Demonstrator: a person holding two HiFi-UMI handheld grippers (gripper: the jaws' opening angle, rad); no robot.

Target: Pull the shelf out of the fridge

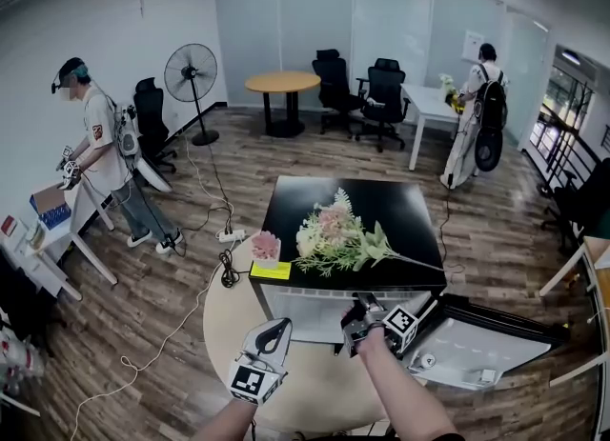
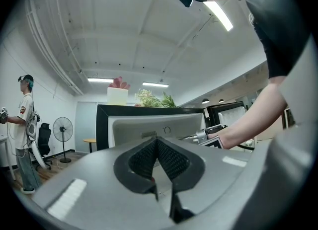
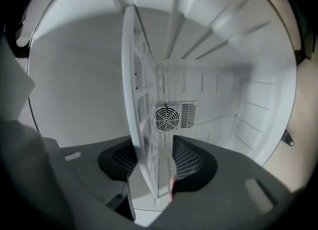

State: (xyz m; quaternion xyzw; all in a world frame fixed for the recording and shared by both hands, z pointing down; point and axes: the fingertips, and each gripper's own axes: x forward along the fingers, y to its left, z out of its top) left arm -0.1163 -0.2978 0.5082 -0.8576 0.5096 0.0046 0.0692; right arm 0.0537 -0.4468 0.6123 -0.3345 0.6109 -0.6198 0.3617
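**benchrat:** Wood-plank office floor point(image 1: 143, 277), one person in a white shirt point(image 1: 100, 139) way off at 9 o'clock, another with a backpack point(image 1: 477, 106) at 1. Going from the left: the left gripper point(image 2: 158, 147) hangs at about 7 o'clock of the small black fridge with the white inside point(image 1: 305, 196). Its jaws are pinched together on nothing, and it's not touching the box.

**coldbox:** And the right gripper point(image 3: 155, 149)?

**benchrat:** It's reached into the fridge mouth, jaws narrowed onto the front edge of the white plastic grid shelf point(image 3: 136, 100). The pads look pressed on both faces. The shelf's not out yet; it runs back toward the round fan grille point(image 3: 166, 117) at 12 o'clock. The white-lined fridge door point(image 1: 477, 349) is swung out at 4 o'clock.

**coldbox:** What bites you here?

**benchrat:** My guess is that nothing braces the box. A sticky shelf could drag the whole fridge forward, and the pale flower bouquet point(image 1: 334, 234) and small pink-topped pot point(image 1: 265, 247) on top would slide off. Pull crooked and it wedges in the side ribs. The grip's only on the lip too, so it could slip, or the shelf droops once it's clear.
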